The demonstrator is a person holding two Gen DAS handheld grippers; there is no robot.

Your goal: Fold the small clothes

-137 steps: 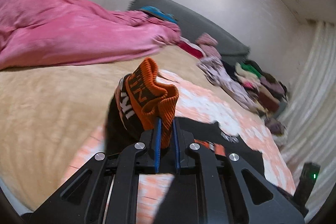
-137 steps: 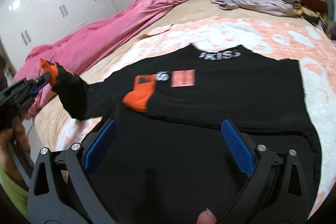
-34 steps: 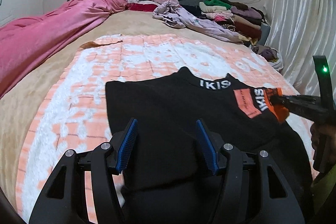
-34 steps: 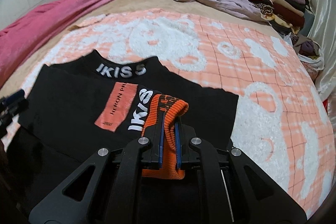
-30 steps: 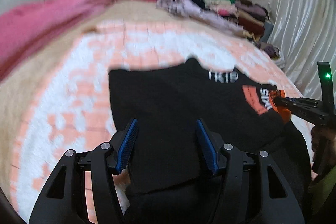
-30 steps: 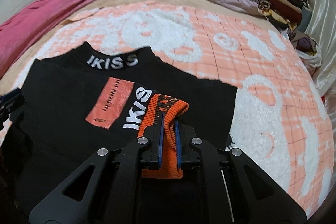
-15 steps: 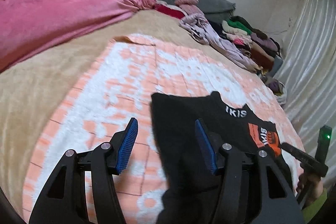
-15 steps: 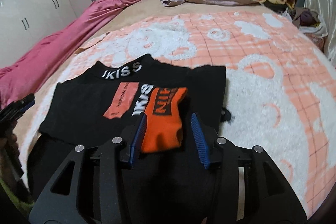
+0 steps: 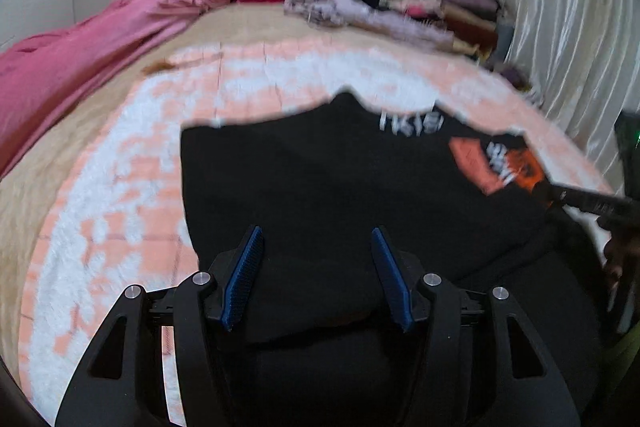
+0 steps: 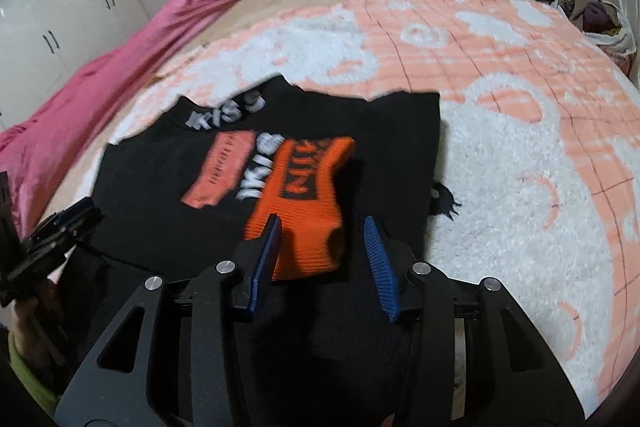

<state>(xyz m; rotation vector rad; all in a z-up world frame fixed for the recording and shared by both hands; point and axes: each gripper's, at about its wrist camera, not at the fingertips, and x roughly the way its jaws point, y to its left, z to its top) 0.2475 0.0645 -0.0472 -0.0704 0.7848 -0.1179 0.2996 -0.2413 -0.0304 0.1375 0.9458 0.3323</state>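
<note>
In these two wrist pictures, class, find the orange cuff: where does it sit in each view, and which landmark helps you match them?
Left wrist view: orange cuff at the far right, on the black top, by the tip of the other hand-held gripper.
Right wrist view: orange cuff low in the centre, reaching between the open jaws.
Shared landmark: the white collar lettering.

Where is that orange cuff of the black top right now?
In the right wrist view, the orange cuff lies on the black top, beside its white lettering, between the open jaws of the right gripper.
</note>
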